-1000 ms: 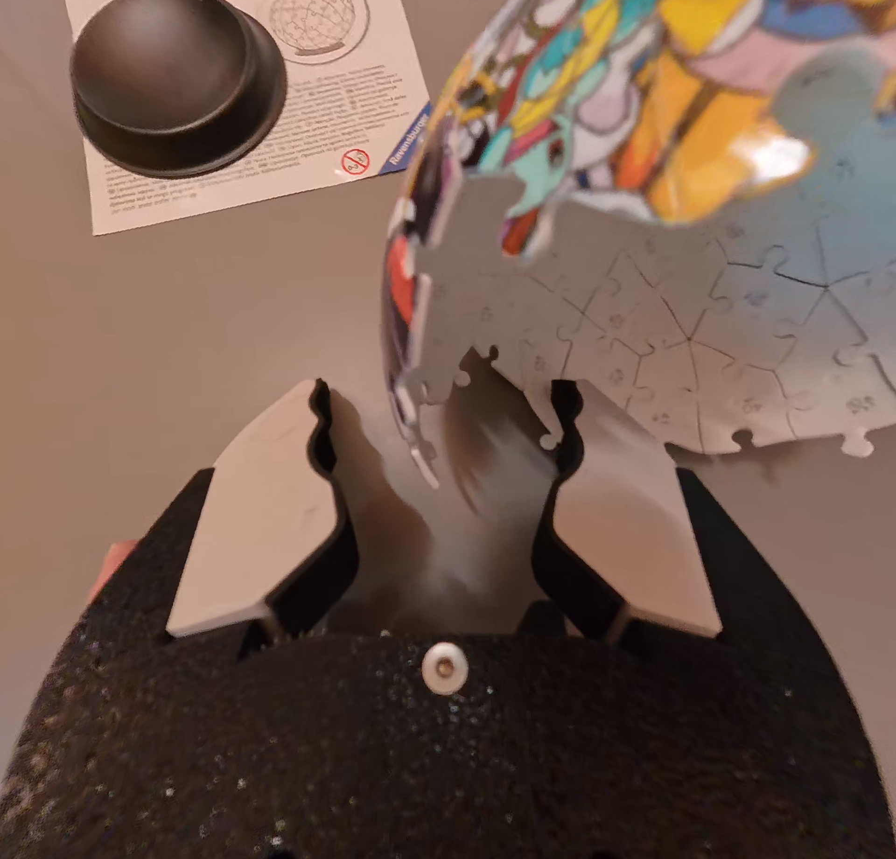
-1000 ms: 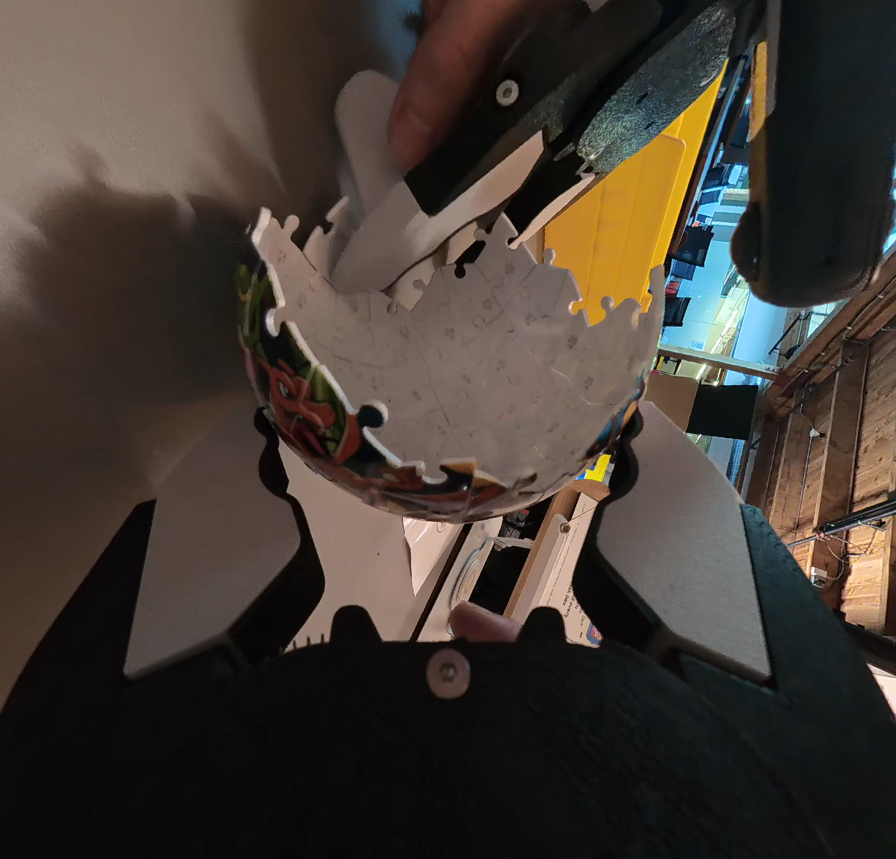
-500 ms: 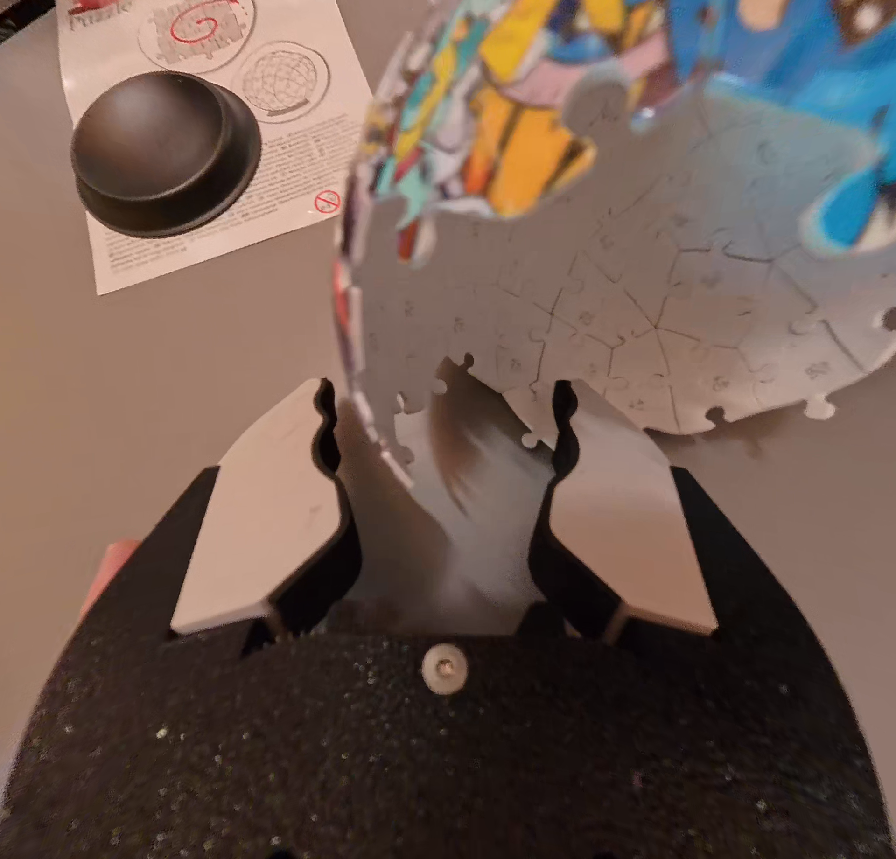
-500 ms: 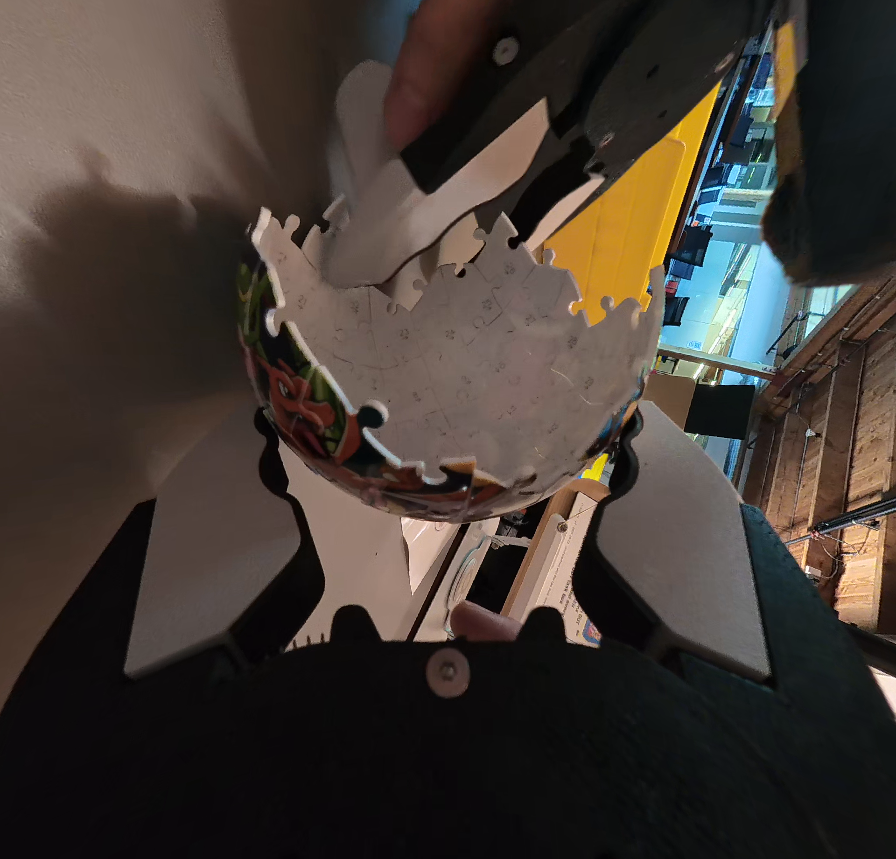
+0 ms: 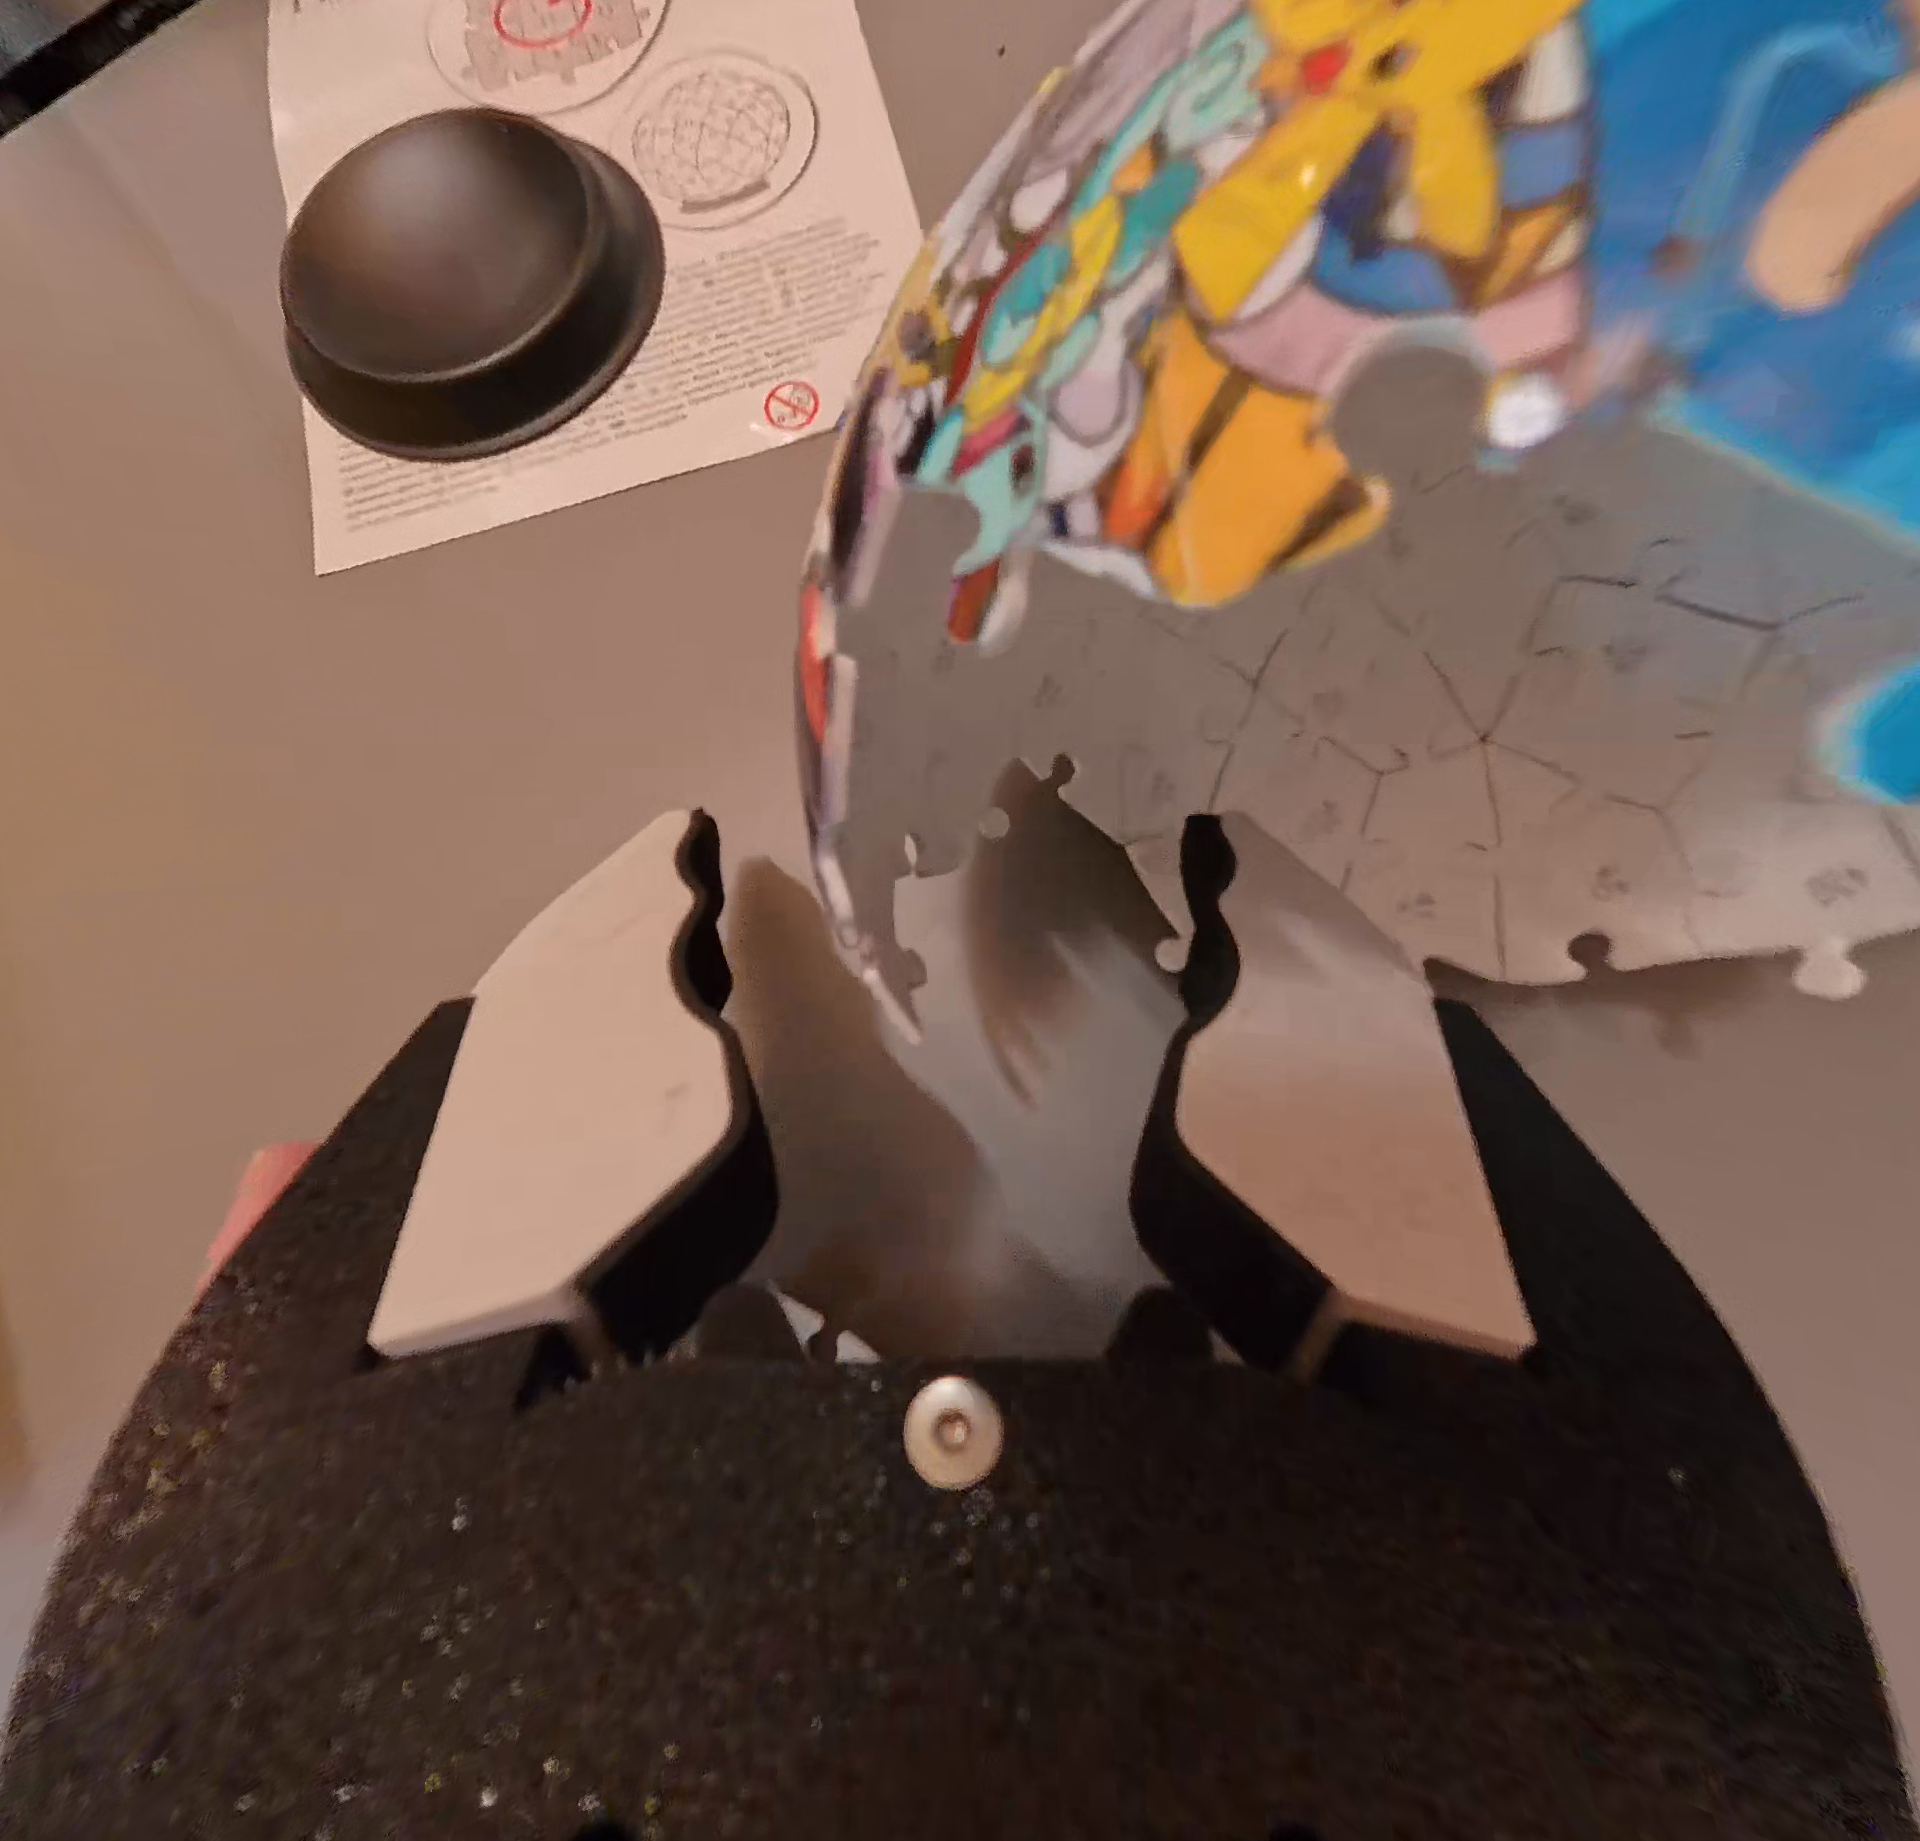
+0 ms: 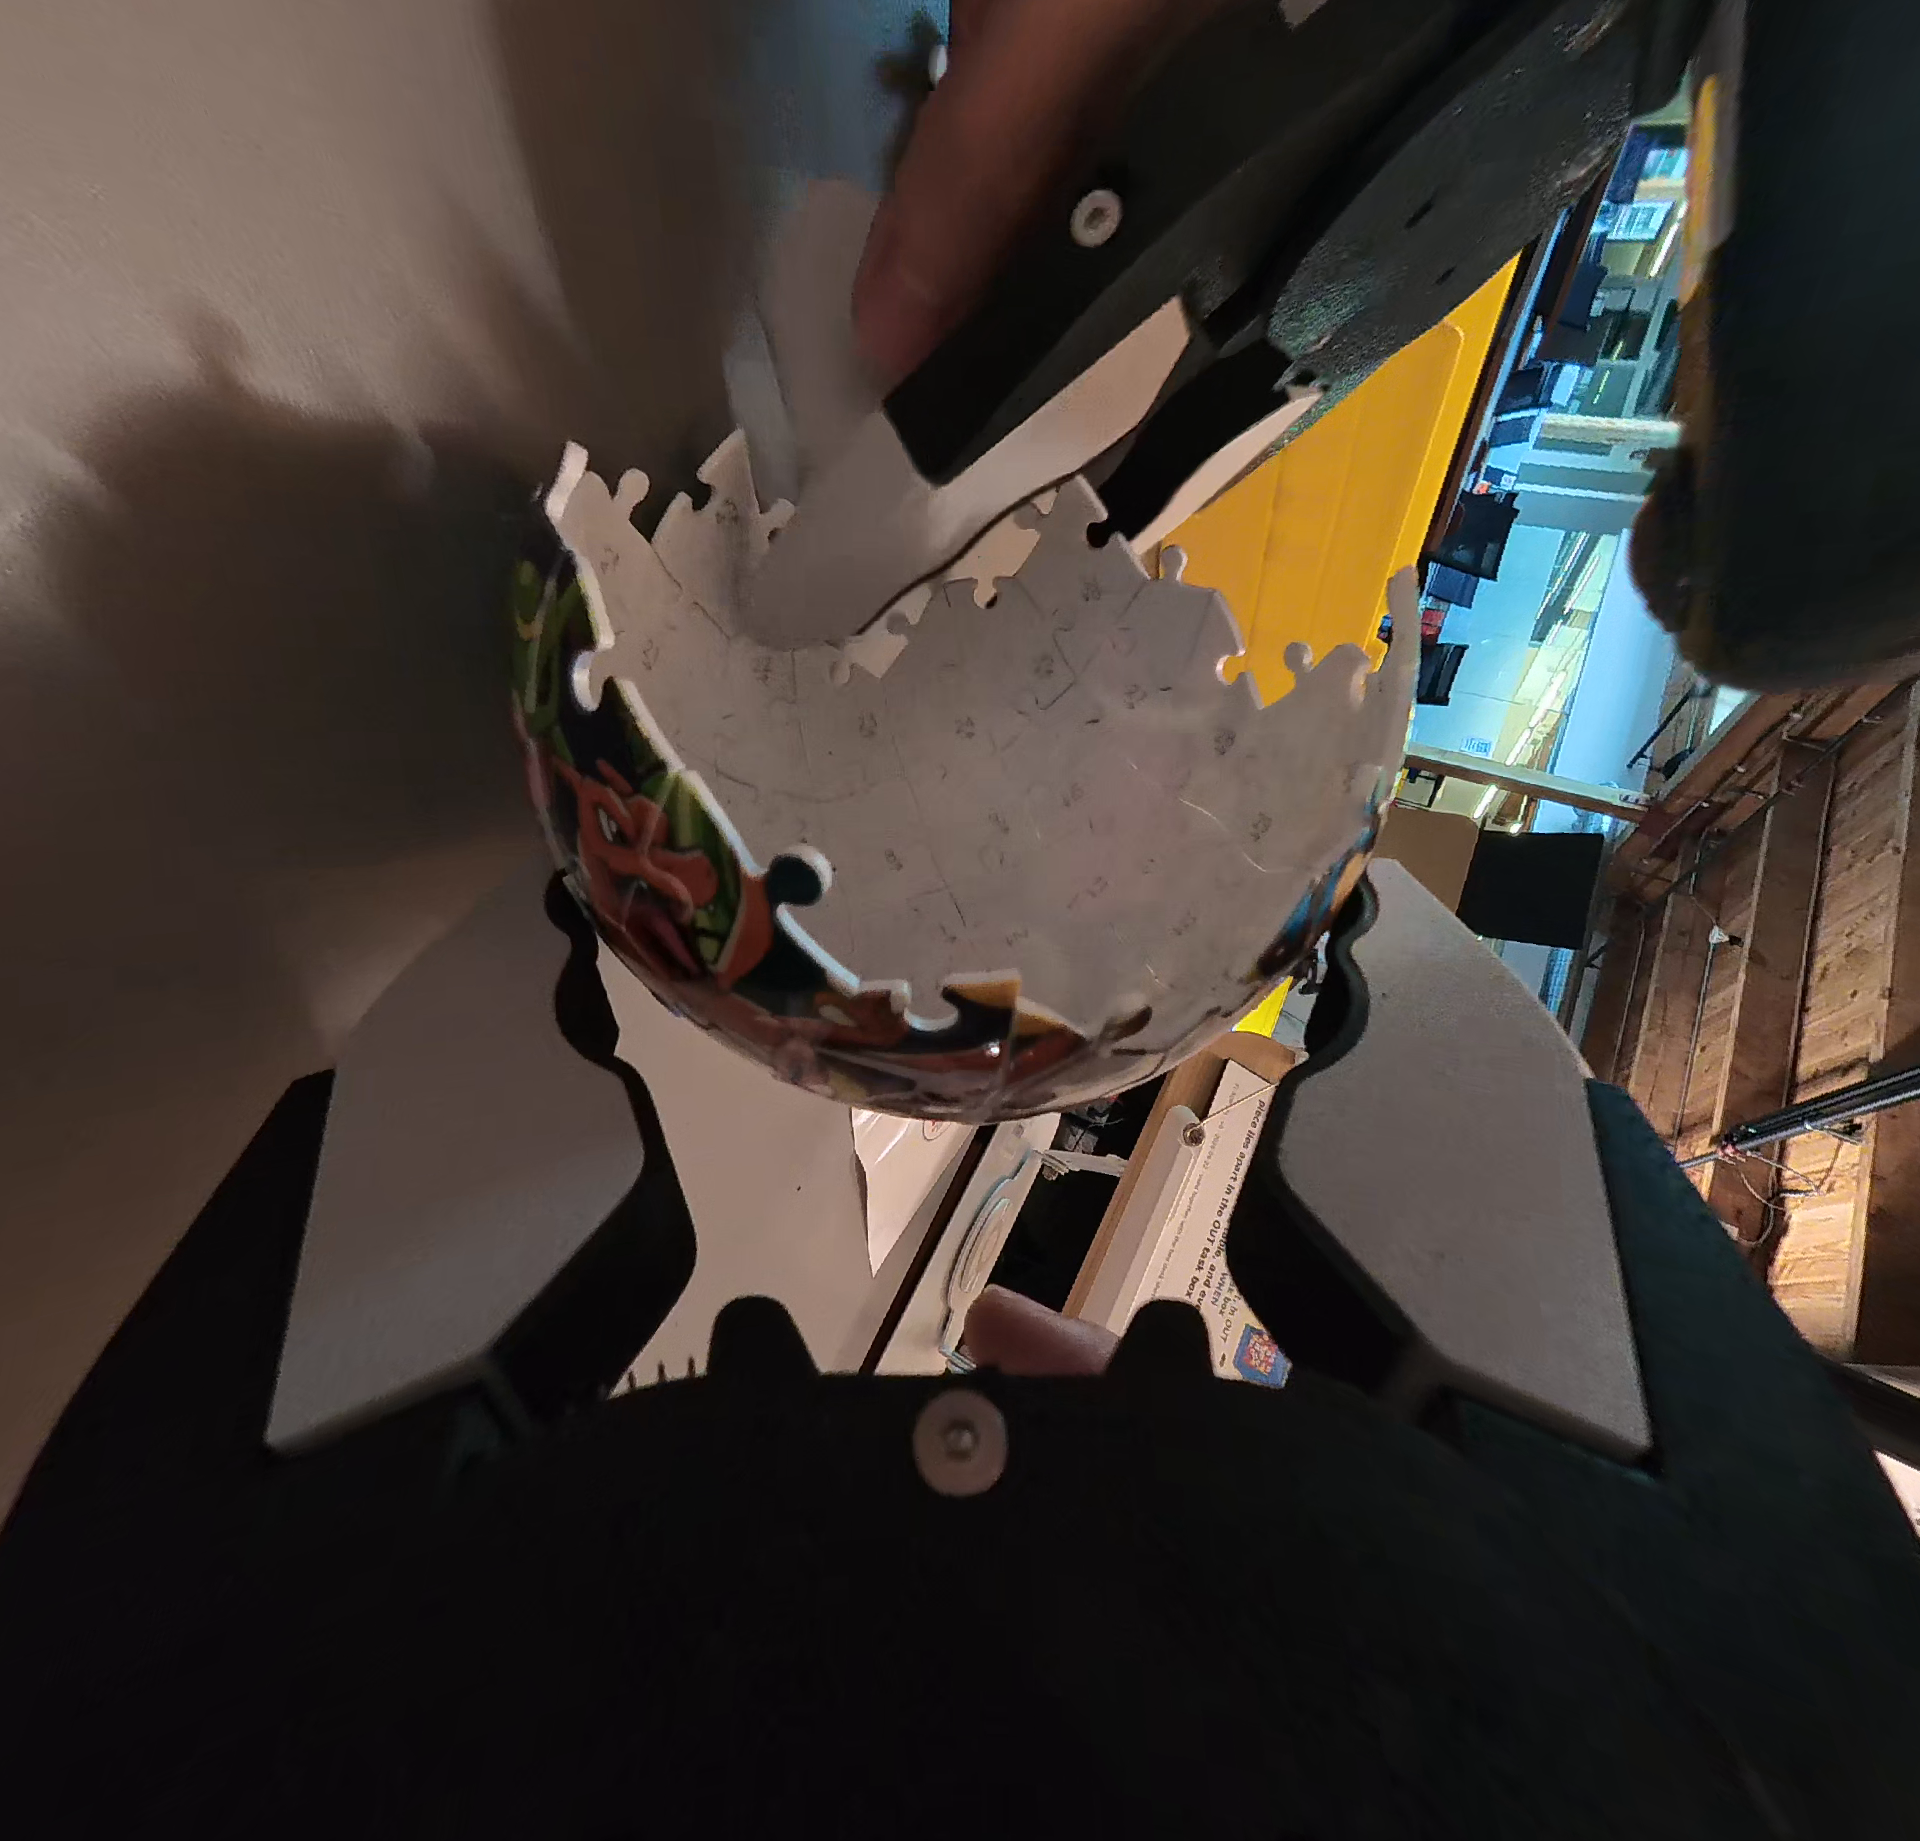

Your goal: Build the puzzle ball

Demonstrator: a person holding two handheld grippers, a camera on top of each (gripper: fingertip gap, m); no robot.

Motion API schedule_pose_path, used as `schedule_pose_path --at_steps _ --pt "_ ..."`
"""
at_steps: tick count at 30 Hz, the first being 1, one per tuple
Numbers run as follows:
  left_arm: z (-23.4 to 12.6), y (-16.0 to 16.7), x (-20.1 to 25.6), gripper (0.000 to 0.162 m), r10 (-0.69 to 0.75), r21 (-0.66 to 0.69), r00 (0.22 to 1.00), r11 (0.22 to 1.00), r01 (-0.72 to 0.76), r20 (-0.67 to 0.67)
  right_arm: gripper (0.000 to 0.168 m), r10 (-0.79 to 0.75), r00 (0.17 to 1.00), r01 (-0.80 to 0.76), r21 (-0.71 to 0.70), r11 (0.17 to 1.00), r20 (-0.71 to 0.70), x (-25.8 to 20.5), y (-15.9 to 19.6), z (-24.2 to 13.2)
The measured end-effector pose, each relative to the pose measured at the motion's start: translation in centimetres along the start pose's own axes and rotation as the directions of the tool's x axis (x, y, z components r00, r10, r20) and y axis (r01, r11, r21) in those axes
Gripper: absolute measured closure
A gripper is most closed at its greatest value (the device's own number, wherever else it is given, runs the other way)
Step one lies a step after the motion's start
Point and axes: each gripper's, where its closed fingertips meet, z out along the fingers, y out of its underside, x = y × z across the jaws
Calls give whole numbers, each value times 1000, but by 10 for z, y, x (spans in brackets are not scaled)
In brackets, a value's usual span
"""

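The partly built puzzle ball (image 6: 997, 815) is an open shell, with colourful cartoon print outside and grey-white piece backs inside. My right gripper (image 6: 961, 918) is shut on it, one finger on each side of the shell. The ball fills the upper right of the left wrist view (image 5: 1351, 357). My left gripper (image 5: 951, 856) is open at the ball's jagged rim. A blurred grey piece (image 5: 1018, 1012) lies between its fingers. In the right wrist view the left gripper (image 6: 1039, 503) sits over the rim, with a person's thumb (image 6: 935, 264) on a blurred white piece (image 6: 790, 409).
A black domed stand (image 5: 468, 274) sits on a printed instruction sheet (image 5: 748, 357) on the grey-brown table (image 5: 312, 856), left of the ball. Behind the ball in the right wrist view are a yellow bin (image 6: 1351, 503), a white box (image 6: 1164, 1220) and wooden walls.
The ball has turned and shifted in the left wrist view, showing more yellow and blue print. The left gripper's fingers sit lower over the rim in the right wrist view. Both gaps are unchanged.
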Motion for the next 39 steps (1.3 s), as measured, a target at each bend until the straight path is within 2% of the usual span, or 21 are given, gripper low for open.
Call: schedule_pose_path --at_steps 14,16,18,19,21,22,25,33,39 --pt "-2 3 -8 78 22 -20 998 1000 -21 53 36 7 1000 -7 16 1000 -2 1 -3 1" --pt "-1 4 -2 80 47 -48 998 998 -45 35 36 8 1000 -8 19 1000 -3 1 -3 1" --pt "-1 3 3 93 56 -67 998 996 -55 10 36 7 1000 -7 19 1000 -4 1 -4 2" --pt "-1 2 1 91 65 -70 998 996 -63 22 36 8 1000 -8 19 1000 -3 1 -4 2" --pt "-1 2 -6 76 66 -68 996 996 -62 67 36 6 1000 -6 18 1000 -4 1 -4 2" --pt "-2 2 -7 74 54 -67 996 997 -49 70 36 5 1000 -5 17 1000 -4 1 -3 2" --pt "-5 -3 -10 78 -4 -12 998 1000 5 68 36 6 1000 -5 16 1000 -5 1 -3 2" --pt "-1 2 -10 76 14 -44 998 999 -11 65 36 16 1000 -16 26 1000 -7 1 -3 2" --pt "1 4 -1 91 -15 -65 1000 998 14 -19 36 32 999 -31 36 999 -5 1 -4 3"
